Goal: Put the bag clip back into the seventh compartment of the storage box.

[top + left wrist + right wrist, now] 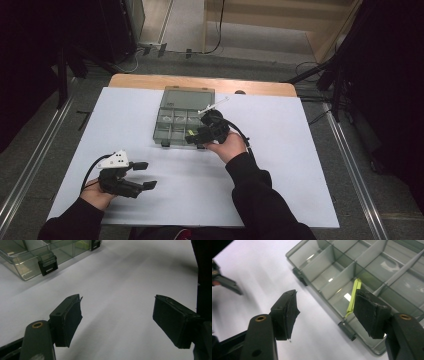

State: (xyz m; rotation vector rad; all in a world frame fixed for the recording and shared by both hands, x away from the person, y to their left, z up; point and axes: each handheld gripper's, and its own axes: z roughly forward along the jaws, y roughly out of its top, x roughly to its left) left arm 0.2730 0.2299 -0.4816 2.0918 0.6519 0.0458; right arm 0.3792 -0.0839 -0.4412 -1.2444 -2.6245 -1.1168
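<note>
Your smooth white surface (280, 165) carries a clear, smoky plastic compartment box (172, 131), rectangular with black latches. A thin yellow-green strip (353, 298) leans inside its near compartment. Your right tool (325, 312) stands released beside it; your left tool (117, 320) gapes empty.

Legible text, labels, brands, numbers, signs: none, whether on the clear smoky plastic compartment box (182, 119) or around it
</note>
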